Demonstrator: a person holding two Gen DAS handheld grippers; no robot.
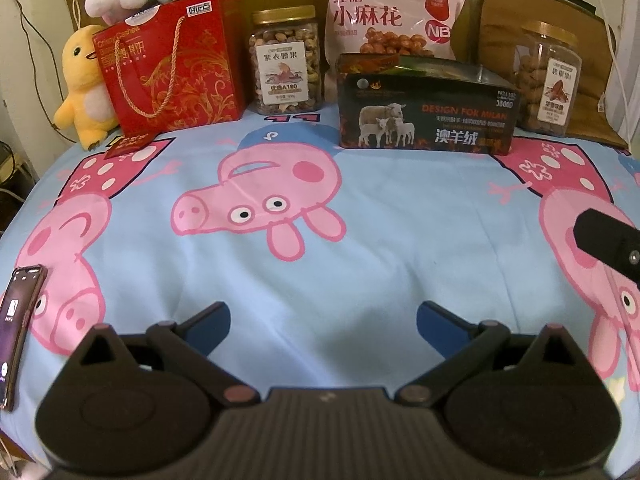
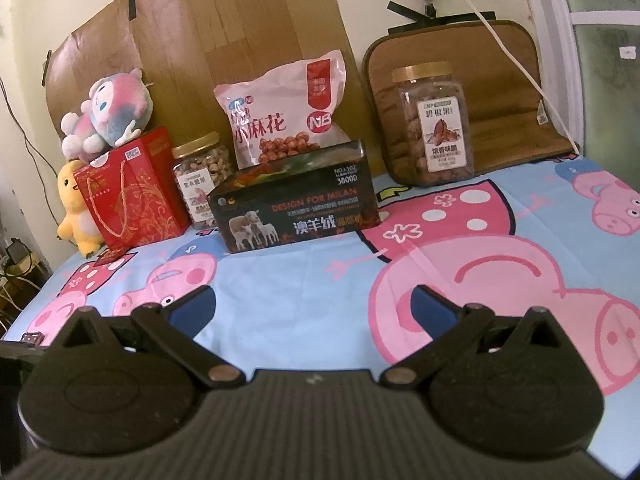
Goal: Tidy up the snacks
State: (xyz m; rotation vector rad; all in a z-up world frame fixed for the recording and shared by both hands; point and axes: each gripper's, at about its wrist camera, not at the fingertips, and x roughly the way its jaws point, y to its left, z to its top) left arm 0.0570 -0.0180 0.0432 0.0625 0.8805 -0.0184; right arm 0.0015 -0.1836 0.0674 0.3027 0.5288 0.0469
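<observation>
Snacks stand in a row at the back of the bed. A red gift bag (image 1: 172, 64) (image 2: 134, 196) is at the left, then a cashew jar (image 1: 285, 62) (image 2: 202, 178), a pink snack bag (image 1: 390, 8) (image 2: 282, 110), a dark open box (image 1: 424, 116) (image 2: 296, 204) in front of it, and a pecan jar (image 1: 548, 80) (image 2: 436, 124) at the right. My left gripper (image 1: 323, 320) is open and empty, low over the sheet. My right gripper (image 2: 314, 306) is open and empty too; part of it shows in the left wrist view (image 1: 608, 246).
The bed has a blue pig-print sheet (image 1: 360, 248) (image 2: 320, 272). A yellow plush duck (image 1: 82, 84) (image 2: 76, 212) and a pink plush toy (image 2: 108, 116) sit by the gift bag. A phone (image 1: 18, 332) lies at the left edge. A brown cushion (image 2: 500, 92) leans behind the pecan jar.
</observation>
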